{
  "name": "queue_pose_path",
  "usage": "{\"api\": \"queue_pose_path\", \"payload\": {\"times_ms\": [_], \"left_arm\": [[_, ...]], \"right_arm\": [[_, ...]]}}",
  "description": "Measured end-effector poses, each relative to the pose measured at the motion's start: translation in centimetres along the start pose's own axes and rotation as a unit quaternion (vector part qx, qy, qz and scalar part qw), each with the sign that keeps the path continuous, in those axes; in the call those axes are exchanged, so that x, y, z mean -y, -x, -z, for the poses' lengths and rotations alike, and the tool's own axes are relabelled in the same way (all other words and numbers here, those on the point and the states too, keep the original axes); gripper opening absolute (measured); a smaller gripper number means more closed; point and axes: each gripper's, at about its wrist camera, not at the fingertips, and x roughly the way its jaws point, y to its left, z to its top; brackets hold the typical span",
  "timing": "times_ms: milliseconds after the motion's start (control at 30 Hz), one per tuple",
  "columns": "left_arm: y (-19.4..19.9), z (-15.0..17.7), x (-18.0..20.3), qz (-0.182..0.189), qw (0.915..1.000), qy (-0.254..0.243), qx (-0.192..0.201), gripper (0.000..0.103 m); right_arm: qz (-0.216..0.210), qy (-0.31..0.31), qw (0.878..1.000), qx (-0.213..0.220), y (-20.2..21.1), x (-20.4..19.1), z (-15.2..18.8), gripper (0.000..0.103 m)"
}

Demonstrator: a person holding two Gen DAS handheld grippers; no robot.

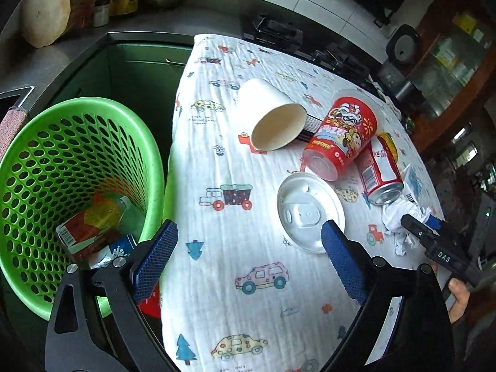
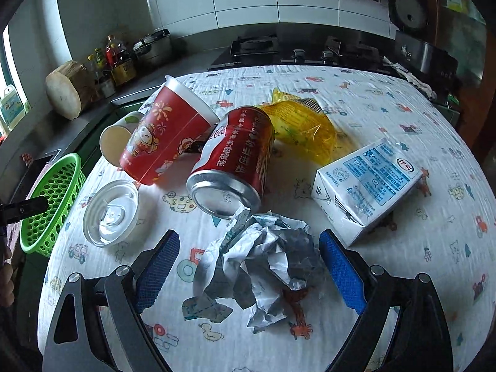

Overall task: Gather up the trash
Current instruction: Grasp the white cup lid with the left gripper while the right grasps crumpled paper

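The crumpled paper (image 2: 263,263) lies on the desk (image 2: 403,294) between the right claw (image 2: 249,266), spread wide. Closing low and centred should catch its bulk. At 12 o'clock: one can (image 2: 232,161); two cups, one lid, one carton, one yellow wrapper. Left claw (image 1: 248,248) wide, empty, beside the basket (image 1: 31,161).
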Motion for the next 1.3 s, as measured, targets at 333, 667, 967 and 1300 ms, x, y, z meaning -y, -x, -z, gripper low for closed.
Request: {"api": "queue_pose_path", "payload": {"times_ms": [333, 667, 967, 1300], "left_arm": [[-4.8, 0.1, 5.9, -0.034, 0.9936, -0.102, -0.034, 0.097], [-7.4, 0.6, 9.9, -0.078, 0.9753, -0.203, -0.038, 0.097], [-8.6, 0.5, 9.4, -0.060, 0.9778, -0.195, -0.050, 0.098], [-9.3, 0.5, 9.2, -0.036, 0.9785, -0.196, -0.055, 0.096]], "right_arm": [[0.001, -0.013, 1.000, -0.014, -1.4, 1.1, 0.8, 0.058], [-0.010, -0.017, 1.000, -0.009, -0.8, 1.7, 1.3, 0.057], [-0.013, -0.016, 1.000, -0.009, -0.8, 1.6, 1.3, 0.057], [-0.009, -0.016, 1.000, -0.013, -1.5, 1.6, 1.0, 0.057]]}}
